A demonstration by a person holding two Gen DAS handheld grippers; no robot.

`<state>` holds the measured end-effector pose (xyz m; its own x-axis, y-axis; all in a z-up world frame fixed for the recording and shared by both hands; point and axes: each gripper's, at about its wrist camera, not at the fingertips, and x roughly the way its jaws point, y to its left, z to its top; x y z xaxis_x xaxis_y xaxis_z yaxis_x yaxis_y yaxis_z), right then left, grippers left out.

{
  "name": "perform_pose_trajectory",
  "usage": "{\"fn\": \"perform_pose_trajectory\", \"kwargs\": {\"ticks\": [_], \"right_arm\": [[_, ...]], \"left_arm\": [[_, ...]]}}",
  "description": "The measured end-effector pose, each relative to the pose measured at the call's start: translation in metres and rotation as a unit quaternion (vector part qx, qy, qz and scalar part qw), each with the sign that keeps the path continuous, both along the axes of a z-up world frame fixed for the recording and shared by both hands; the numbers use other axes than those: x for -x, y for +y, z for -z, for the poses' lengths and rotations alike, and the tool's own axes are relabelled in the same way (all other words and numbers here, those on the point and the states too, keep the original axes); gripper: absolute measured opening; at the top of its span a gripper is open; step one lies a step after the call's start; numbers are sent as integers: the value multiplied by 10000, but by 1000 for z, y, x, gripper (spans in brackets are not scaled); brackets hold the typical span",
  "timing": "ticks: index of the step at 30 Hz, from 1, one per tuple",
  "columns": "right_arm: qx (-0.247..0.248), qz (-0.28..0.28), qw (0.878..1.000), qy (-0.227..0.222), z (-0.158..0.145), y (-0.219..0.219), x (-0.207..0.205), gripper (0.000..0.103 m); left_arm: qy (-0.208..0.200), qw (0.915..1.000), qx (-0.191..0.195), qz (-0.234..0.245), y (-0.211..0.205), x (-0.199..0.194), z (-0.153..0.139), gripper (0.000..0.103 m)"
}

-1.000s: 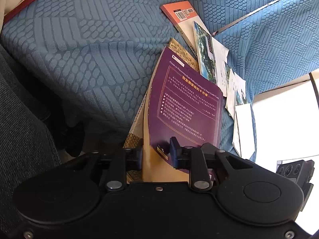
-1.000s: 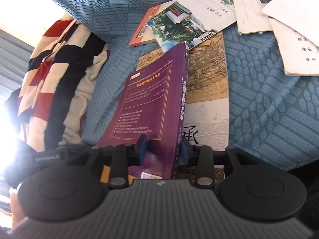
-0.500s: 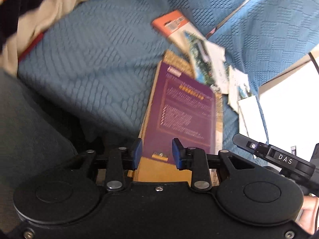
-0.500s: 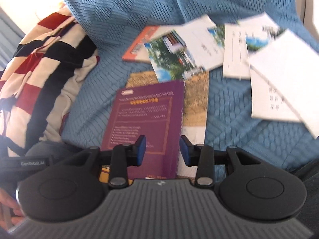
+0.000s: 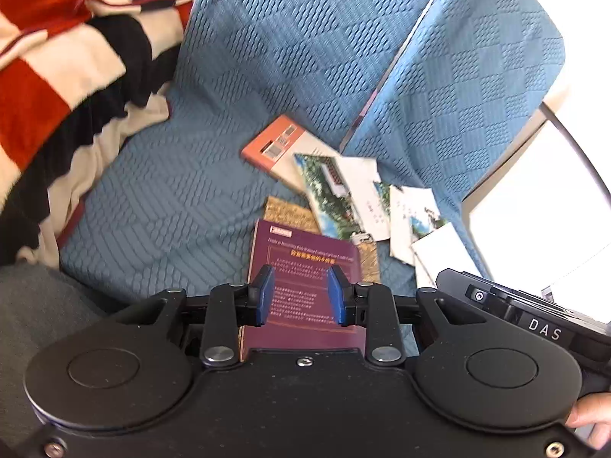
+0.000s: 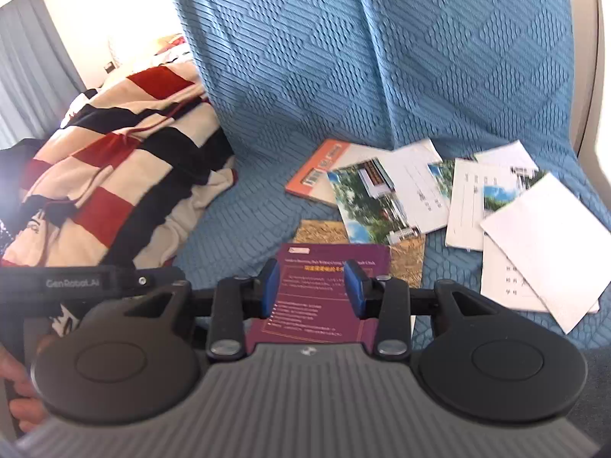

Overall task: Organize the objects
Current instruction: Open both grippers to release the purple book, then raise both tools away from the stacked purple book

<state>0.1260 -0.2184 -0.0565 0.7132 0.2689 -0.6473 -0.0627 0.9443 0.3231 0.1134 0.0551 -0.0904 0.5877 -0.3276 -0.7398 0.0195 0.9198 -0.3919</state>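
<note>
Both the left tongs [image 5: 299, 295] and right tongs [image 6: 315, 292] have been lifted clear, released and empty, above the purple softcover book [image 5: 305, 267] now laid flat on the brown-covered book [image 6: 406, 259], so that placement appears done.

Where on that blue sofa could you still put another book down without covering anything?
The widest bare stretch of the blue sofa cover lies between the striped blanket and the orange book, running down beside the purple book. The right half is crowded: photo booklets and white papers overlap there up to the seat edge.
</note>
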Motion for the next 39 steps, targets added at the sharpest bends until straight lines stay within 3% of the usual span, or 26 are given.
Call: {"fn": "perform_pose_trajectory", "kwargs": {"ticks": [8,20,39], "right_arm": [[271,40,9989,-393,-21,19,19,41],[513,201,9975,-441,-27,34,44,40],[596,368,9972,-278,-11,27,19,40]], "left_arm": [[-322,9994,-86,60,1,8,-25,27],[-599,9977,-317,29,4,26,-32,27],[-319,9993,-216,-37,7,-1,-8,27]]}}
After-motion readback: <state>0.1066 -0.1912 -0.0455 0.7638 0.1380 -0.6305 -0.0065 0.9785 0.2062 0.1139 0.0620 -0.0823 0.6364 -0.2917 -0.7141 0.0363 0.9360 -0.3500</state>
